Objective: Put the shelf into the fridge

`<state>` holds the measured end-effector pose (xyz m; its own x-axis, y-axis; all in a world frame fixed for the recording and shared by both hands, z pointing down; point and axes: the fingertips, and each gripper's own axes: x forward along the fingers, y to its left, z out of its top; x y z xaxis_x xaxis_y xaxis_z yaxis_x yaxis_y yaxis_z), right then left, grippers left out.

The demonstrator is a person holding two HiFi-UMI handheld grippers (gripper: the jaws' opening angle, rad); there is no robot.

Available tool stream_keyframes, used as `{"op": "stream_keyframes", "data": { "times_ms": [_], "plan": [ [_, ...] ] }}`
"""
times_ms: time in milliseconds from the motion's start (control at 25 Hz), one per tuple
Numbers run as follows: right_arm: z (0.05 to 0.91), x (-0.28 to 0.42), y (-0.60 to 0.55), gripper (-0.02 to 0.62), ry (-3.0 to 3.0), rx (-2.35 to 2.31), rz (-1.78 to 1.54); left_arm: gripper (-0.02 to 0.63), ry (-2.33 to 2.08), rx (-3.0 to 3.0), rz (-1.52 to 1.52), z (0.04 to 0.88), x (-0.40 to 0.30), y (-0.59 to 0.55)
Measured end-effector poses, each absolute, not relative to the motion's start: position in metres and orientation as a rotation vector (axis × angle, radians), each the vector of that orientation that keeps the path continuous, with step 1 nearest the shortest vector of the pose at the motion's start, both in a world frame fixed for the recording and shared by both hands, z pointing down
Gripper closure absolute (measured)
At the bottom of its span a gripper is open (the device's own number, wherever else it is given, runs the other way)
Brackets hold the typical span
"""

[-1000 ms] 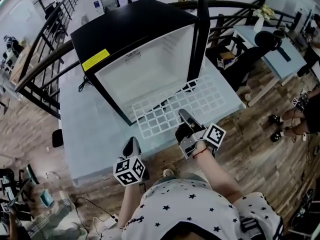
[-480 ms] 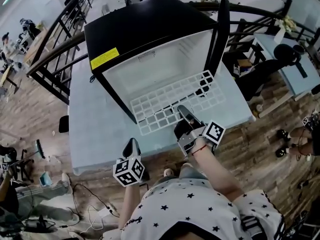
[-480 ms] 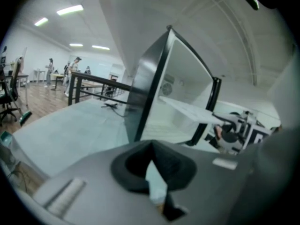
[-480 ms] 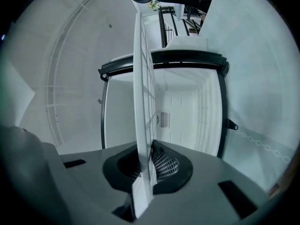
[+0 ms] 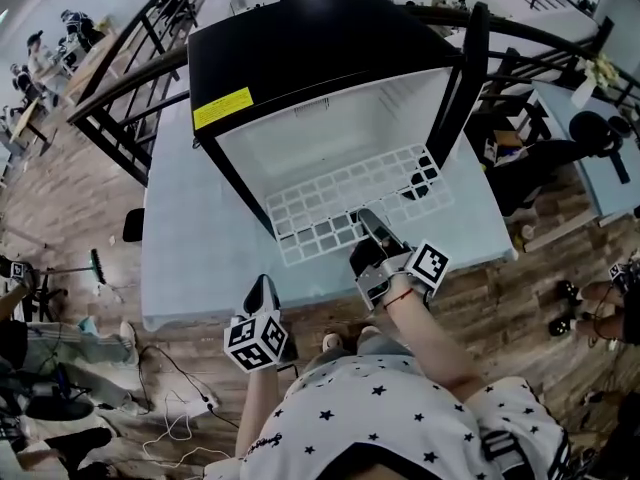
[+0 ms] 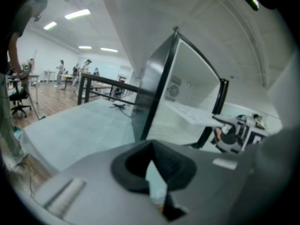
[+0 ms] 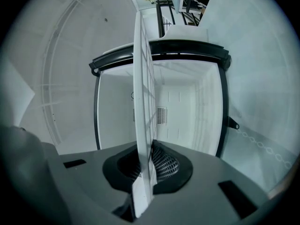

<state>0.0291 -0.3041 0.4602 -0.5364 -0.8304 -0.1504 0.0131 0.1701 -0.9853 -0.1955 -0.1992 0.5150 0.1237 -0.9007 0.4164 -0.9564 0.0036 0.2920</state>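
A black fridge [image 5: 300, 58] with a white inside stands open on the pale table [image 5: 190, 248], its mouth towards me. The white grid shelf [image 5: 340, 203] lies flat, its far part inside the fridge mouth and its near part over the table. My right gripper [image 5: 372, 230] is shut on the shelf's near edge; in the right gripper view the shelf [image 7: 143, 102] runs edge-on from the pinched jaws [image 7: 145, 172] into the fridge [image 7: 187, 93]. My left gripper [image 5: 262, 293] hangs at the table's front edge, shut and empty [image 6: 152, 172].
The fridge door [image 5: 460, 78] stands open at the right side of the mouth. A black railing [image 5: 120, 88] runs behind the table. Cables [image 5: 180, 418] lie on the wooden floor at the left, and people [image 5: 40, 58] sit far back left.
The right gripper has pushed the shelf a little deeper into the fridge mouth. The left gripper has stayed at the table's front edge.
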Motion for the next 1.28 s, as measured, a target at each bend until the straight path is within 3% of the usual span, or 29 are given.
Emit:
{"op": "stream_keyframes", "data": {
  "times_ms": [1280],
  "plan": [
    [0.472,0.021,-0.311,0.555,1.711,-0.736,-1.559,0.601,-1.853,1.81,0.102,0.52,-0.201,-0.186]
  ]
}}
